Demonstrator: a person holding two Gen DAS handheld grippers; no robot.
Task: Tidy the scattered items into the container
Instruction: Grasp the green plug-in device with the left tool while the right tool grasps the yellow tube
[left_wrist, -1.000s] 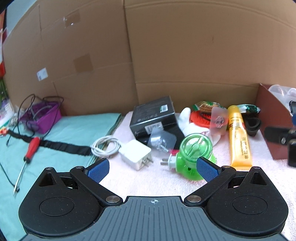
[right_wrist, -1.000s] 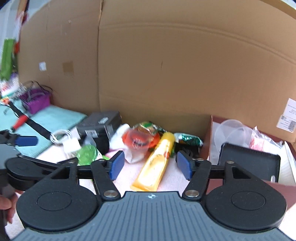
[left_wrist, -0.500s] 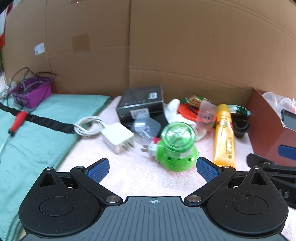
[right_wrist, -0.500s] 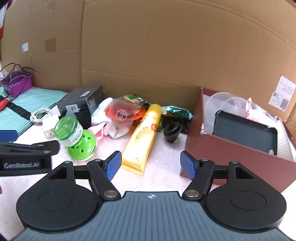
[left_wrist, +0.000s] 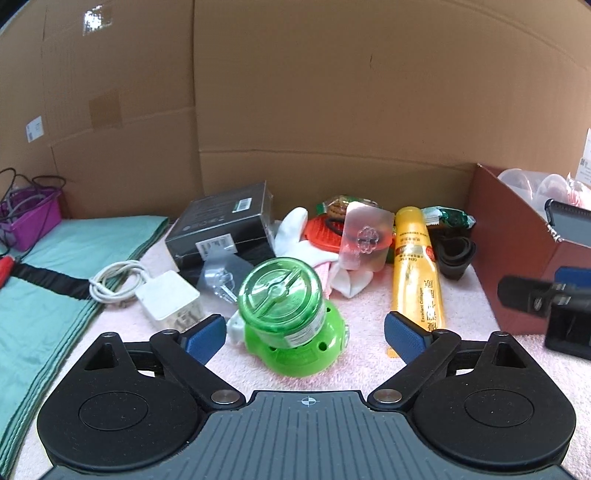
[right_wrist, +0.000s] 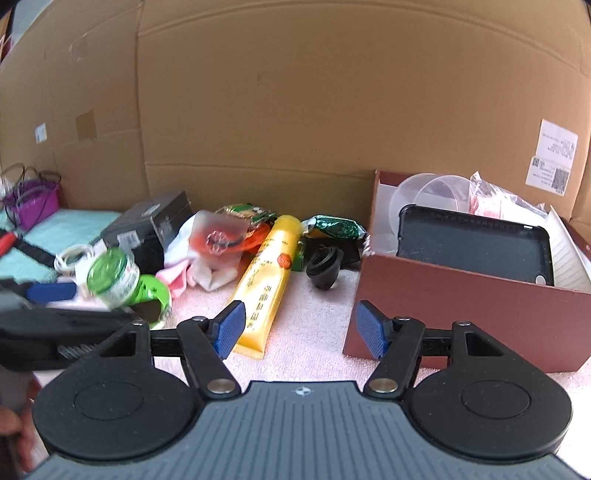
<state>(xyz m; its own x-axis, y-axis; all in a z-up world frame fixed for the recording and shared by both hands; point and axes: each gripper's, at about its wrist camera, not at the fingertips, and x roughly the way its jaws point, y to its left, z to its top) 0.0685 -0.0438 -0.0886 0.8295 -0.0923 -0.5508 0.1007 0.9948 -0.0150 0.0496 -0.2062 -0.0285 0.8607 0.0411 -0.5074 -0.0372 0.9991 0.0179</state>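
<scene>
Green jar (left_wrist: 284, 306) between left tool (left_wrist: 304, 334)

- Cardboard wall (left_wrist: 332, 92) stands behind everything, folded at a seam, with a small white label (left_wrist: 34, 128) on its left part and a brown tape patch (left_wrist: 105, 110) nearby.
- A larger white label (right_wrist: 552, 162) with printed codes sticks to the cardboard at the far right.
- Pink towel (left_wrist: 365, 354) covers the surface in the middle and right.
- Teal cloth (left_wrist: 48, 280) lies to the left, its edge folded in layers beside the towel.
- Black strap (left_wrist: 51, 281) runs across the teal cloth.
- Red tool handle (left_wrist: 5, 264) shows at the left edge, mostly cut off.
- Purple basket (left_wrist: 31, 221) sits at the far left against the cardboard, dark wires (left_wrist: 22, 184) looping out of it.
</scene>
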